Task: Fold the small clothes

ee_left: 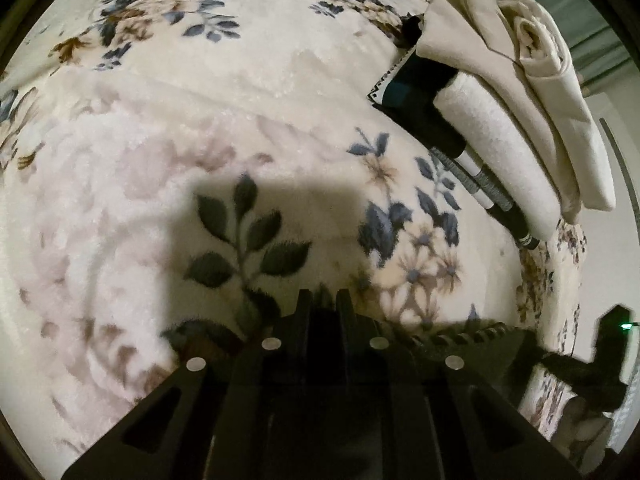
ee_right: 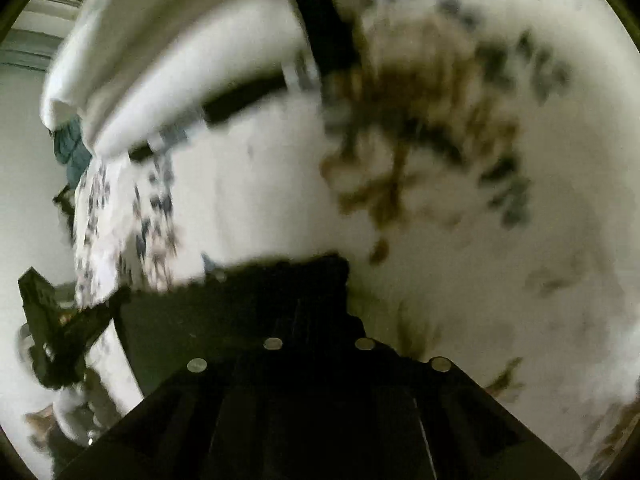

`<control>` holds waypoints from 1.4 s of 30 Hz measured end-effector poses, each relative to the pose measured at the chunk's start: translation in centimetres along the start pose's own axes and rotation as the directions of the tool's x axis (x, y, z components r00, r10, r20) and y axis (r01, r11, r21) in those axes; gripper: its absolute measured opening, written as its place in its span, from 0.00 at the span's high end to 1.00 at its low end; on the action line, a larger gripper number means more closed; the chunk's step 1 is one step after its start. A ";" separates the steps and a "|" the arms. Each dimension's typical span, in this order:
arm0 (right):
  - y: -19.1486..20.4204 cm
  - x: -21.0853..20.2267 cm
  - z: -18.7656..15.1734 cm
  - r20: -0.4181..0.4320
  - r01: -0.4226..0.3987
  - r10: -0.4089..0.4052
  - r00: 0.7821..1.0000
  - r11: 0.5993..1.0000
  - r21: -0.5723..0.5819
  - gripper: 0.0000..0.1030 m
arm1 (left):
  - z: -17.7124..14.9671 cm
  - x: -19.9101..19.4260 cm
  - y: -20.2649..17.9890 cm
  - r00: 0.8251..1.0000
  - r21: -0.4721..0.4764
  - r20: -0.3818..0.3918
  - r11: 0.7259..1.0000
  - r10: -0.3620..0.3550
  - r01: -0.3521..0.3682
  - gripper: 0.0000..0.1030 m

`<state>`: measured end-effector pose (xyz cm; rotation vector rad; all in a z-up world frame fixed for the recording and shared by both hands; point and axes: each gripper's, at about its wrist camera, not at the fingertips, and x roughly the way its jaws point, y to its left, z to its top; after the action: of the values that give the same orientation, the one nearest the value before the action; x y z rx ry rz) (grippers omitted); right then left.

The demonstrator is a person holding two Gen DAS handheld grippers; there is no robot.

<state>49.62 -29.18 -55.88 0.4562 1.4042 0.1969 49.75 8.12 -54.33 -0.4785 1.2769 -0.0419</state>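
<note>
Folded clothes (ee_left: 520,128), one stack, floral blanket (ee_left: 224,112), two grippers' fingers closed

Your left wrist camera looks forward and down, close over the floral blanket (ee_left: 280,112), with the stack of folded clothes (ee_left: 520,120) at upper right. Your right wrist camera, motion-blurred, faces the same blanket (ee_right: 520,240) from close by, the stack (ee_right: 160,60) at upper left. Both views share blanket and stack.
</note>
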 end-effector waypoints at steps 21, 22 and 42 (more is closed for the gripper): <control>-3.9 -2.6 -11.4 -0.313 0.011 -0.035 0.949 0.997 -0.078 0.44 | -9.4 -5.7 5.6 0.991 -0.249 -0.053 0.963 -0.121 0.104 0.37; -3.6 -2.6 -12.0 -0.297 0.015 -0.041 0.954 0.996 -0.088 0.47 | -10.2 -5.6 5.7 0.990 -0.262 -0.062 0.959 -0.124 0.103 0.37; -3.9 -2.3 -15.4 -0.258 -0.039 0.077 0.963 0.988 0.147 0.97 | -15.9 -5.2 3.3 0.989 -0.196 -0.131 0.980 -0.068 0.041 0.37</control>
<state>33.63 -30.66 -56.97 0.6057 1.6732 0.2121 32.73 7.52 -54.09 -0.6875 1.4097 0.0033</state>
